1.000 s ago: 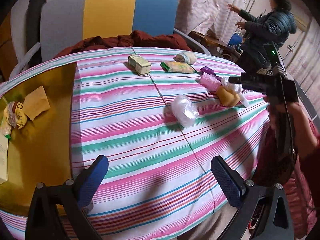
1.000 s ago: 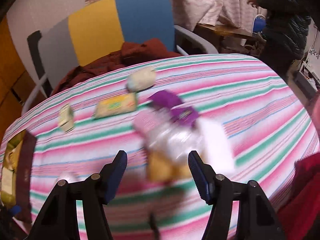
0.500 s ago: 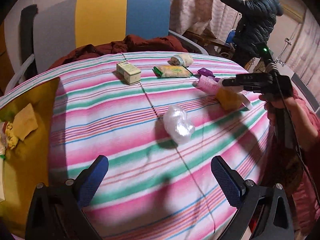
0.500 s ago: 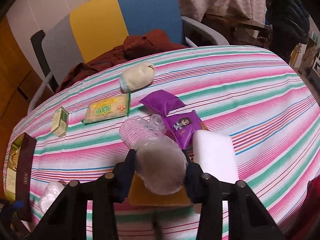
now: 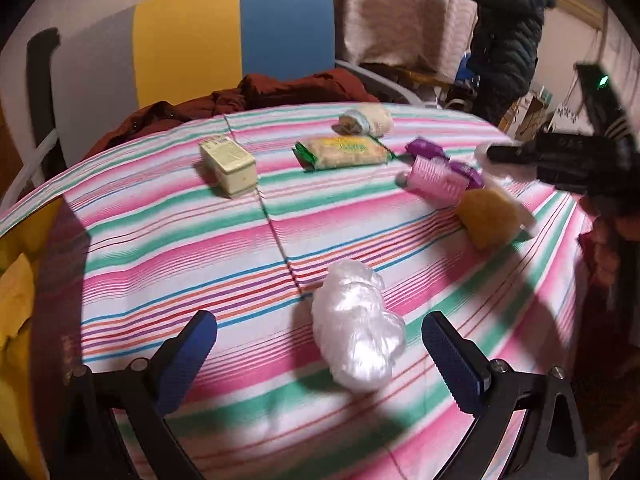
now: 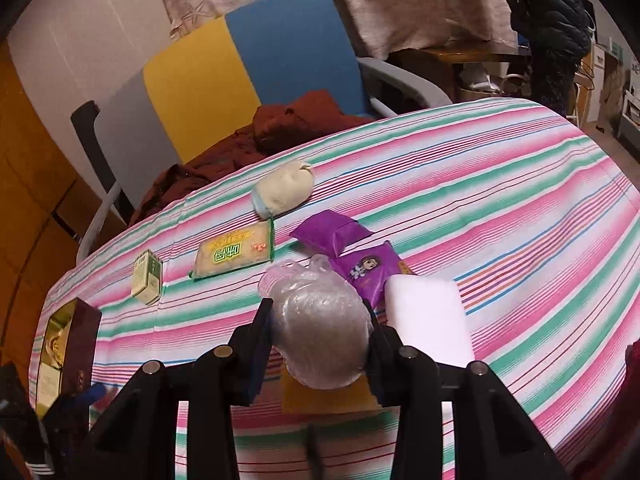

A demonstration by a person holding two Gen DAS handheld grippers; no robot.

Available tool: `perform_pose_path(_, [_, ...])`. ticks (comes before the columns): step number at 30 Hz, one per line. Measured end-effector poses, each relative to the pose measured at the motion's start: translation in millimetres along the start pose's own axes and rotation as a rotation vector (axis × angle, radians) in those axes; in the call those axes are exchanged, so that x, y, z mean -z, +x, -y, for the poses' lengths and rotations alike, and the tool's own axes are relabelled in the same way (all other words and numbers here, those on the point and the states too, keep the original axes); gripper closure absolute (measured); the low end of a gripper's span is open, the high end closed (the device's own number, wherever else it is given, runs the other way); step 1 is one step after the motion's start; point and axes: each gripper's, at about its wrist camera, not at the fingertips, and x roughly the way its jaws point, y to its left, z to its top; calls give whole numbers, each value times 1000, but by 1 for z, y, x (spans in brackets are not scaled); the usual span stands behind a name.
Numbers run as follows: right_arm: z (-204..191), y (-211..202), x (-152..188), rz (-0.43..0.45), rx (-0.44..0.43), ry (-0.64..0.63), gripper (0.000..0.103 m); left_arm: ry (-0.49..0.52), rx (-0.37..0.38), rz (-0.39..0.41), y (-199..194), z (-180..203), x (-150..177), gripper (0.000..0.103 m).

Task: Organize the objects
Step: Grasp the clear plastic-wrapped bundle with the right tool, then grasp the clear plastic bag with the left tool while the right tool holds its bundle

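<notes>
Here the right gripper (image 6: 320, 336) was clamped on a clear crinkled plastic-wrapped bundle (image 6: 322, 332), its jaws narrowed to the bundle's width with both pads pressed into the wrapping. The bundle sat over a flat yellow pad (image 6: 328, 398) at the near right of the pink, green and white striped tablecloth (image 6: 500, 184), just beside a white rectangular foam block (image 6: 428, 316) and a purple printed snack packet (image 6: 368, 272). The side grip probably suited the soft wrapping, which yields to the pads rather than slipping. The right gripper pointed steeply down and away from the operator, fingers level with the bundle's middle.

The left gripper (image 5: 320, 356) stood wide open and held nothing. A white crumpled plastic bag (image 5: 356, 332) lay on the cloth between its blue-padded fingers (image 5: 452, 360), nearer the right one; neither pad touched it. This placement suggested a straddling approach before closing. The left gripper was likewise tilted downward over the near middle of the table.

Farther off lay a pale green carton (image 5: 228, 164), a flat yellow-green packet (image 5: 344, 152), a cream rolled cloth (image 5: 366, 120) and a pink ribbed cylinder (image 5: 436, 178). A gold-lined open box (image 6: 66, 344) stood at the far left edge, judged the likely destination for sorted items. A bystander in a dark padded jacket (image 5: 504, 28) stood beyond the table.
</notes>
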Motion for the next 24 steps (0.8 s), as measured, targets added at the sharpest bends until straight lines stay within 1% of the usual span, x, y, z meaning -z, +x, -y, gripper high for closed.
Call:
perform_pose_path(2, [0,-1,-1,7,-2,3,63,12,2,-10,10,3,-1,0])
perform_pose_path(6, [-1,-2,-1,13,-4,-4,63,38,-47,-32,27,8,-1,0])
perform_pose_path(15, [-3,-6,-1,35,-8,-19,63,67,-59,-49,33,13,-4,2])
perform_pose_path(16, [-3,-7,-2,36,-10,-18,63,69,-61,-47,33,13,-4,8])
perform_pose_path(17, [-2,-7,-2,36,-12,-15,63,74,-65,-42,32,14,-4,11])
perform_pose_path(19, [-1,-7,-2,36,-14,-10,63,81,-63,-33,31,15,-5,23])
perform_pose_path(20, [-1,-7,-2,35,-16,-8,63,83,-63,-29,30,15,-5,26])
perform_pose_path(21, [-1,-7,-2,35,-18,-6,63,85,-62,-25,30,15,-5,34])
perform_pose_path(22, [-1,-7,-2,35,-19,-6,63,88,-60,-20,28,15,-5,44])
perform_pose_path(23, [-1,-7,-2,36,-18,-7,63,90,-59,-17,27,16,-5,52])
perform_pose_path(24, [-2,-8,-2,38,-16,-8,63,97,-57,-14,26,17,-5,66])
